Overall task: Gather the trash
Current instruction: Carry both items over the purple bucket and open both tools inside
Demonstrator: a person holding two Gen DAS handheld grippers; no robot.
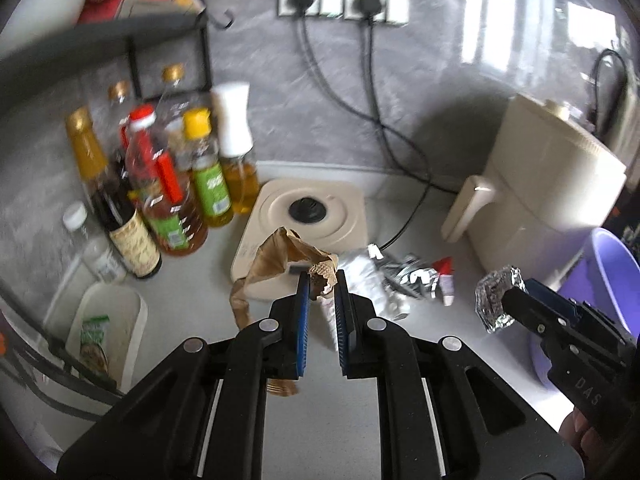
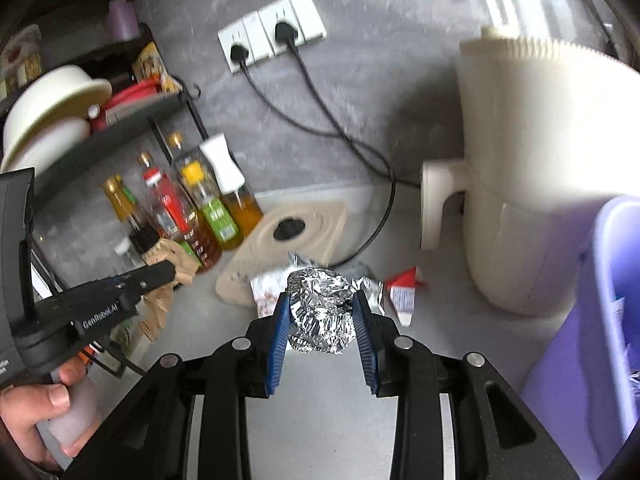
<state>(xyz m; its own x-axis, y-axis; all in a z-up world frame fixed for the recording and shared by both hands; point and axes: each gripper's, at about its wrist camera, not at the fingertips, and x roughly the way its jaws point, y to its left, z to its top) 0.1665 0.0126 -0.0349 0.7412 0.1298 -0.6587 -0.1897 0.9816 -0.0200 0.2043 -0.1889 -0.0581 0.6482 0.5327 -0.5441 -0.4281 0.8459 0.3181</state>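
In the left wrist view, a cluster of oil and sauce bottles [image 1: 168, 184] stands at the left of the frame on the grey surface [image 1: 320, 392], with a white tray [image 1: 132, 320] at the lower left. At the lower centre the left gripper [image 1: 320, 284] has its blue fingers [image 1: 303, 320] drawn narrow and pinching a crumpled brown paper bag [image 1: 280, 260], which hangs clear of the surface in front of a beige square appliance base [image 1: 340, 208]. Just right of it, a silver wrapper [image 1: 404, 276] and a small red-and-white packet [image 1: 446, 276] lie on the surface. Further right, the right gripper [image 1: 508, 296] clamps a ball of crumpled foil [image 1: 494, 300], in front of a cream appliance [image 1: 552, 184] and a purple bin [image 1: 608, 264] at the right edge.

In the right wrist view, the foil sits at the centre, squeezed between both fingers [image 2: 280, 332] and lifted off the surface.
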